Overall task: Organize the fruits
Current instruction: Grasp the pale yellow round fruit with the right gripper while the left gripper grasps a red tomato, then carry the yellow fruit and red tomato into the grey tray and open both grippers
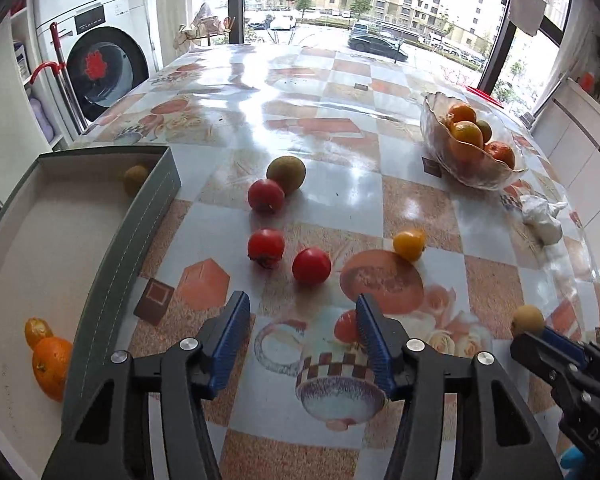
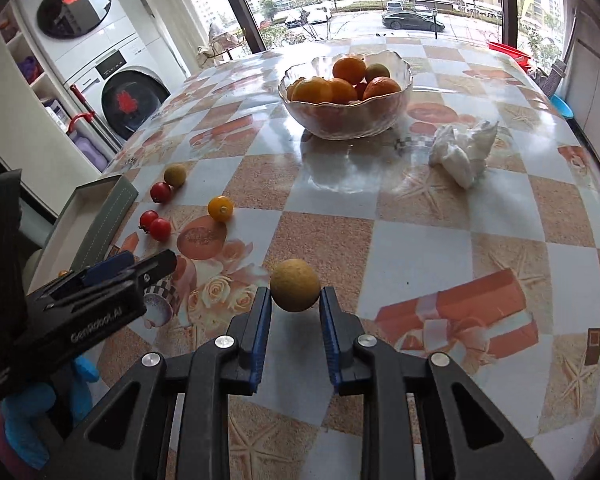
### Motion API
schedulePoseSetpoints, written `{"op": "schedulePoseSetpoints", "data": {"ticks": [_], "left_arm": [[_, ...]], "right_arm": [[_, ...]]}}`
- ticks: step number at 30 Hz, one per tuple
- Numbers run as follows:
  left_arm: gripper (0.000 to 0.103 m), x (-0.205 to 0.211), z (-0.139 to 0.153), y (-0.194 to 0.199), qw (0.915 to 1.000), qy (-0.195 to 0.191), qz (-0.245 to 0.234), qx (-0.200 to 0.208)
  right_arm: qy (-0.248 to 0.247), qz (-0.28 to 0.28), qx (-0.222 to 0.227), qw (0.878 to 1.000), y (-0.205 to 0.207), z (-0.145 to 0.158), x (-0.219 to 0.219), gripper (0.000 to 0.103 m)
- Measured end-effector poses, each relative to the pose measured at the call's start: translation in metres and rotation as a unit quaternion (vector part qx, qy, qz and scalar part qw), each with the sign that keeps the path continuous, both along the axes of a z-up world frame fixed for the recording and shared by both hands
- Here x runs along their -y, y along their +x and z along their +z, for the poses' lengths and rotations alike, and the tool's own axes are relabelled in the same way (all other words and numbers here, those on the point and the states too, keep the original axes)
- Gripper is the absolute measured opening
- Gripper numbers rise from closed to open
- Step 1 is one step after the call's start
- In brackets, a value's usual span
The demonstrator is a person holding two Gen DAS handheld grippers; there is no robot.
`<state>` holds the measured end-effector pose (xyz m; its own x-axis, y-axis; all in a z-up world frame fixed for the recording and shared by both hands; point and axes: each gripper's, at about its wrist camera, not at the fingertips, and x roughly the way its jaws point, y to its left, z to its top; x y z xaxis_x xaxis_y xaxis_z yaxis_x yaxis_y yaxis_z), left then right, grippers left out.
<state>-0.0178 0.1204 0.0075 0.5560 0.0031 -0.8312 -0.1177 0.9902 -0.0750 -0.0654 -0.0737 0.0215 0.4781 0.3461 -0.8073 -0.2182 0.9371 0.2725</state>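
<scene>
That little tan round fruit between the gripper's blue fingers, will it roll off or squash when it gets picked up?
The tan fruit looks near-spherical, so it would probably roll on the glossy tablecloth if nudged. The right gripper has ribbed blue pads either side, which should hold it. It seems small and likely light; firmness is not visible.

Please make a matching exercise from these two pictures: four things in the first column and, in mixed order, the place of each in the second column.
Things:
1. glass bowl
2. tan round fruit
3. crumpled white tissue
4. yellow tomato

Places:
A. between the fingers of the right gripper
B. on the table, right of the bowl
C. holds oranges
D. loose on the table, near the three red tomatoes

Pairs: 1-C, 2-A, 3-B, 4-D
</scene>
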Motion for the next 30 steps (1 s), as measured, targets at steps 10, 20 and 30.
{"op": "schedulePoseSetpoints", "data": {"ticks": [10,20,30], "left_arm": [[0.021,-0.005,0.003,0.001,0.9998,-0.011,0.013,0.014],[0.021,-0.036,0.028,-0.065,0.9982,-0.042,-0.008,0.043],[0.022,-0.101,0.058,-0.103,0.9955,0.001,0.035,0.088]], "right_arm": [[0.013,-0.005,-0.006,1.000,-0.010,-0.003,0.014,0.027],[0.014,0.019,-0.013,1.000,-0.023,-0.002,-0.003,0.027],[-0.007,0.073,0.013,0.997,-0.038,0.026,-0.062,0.027]]}}
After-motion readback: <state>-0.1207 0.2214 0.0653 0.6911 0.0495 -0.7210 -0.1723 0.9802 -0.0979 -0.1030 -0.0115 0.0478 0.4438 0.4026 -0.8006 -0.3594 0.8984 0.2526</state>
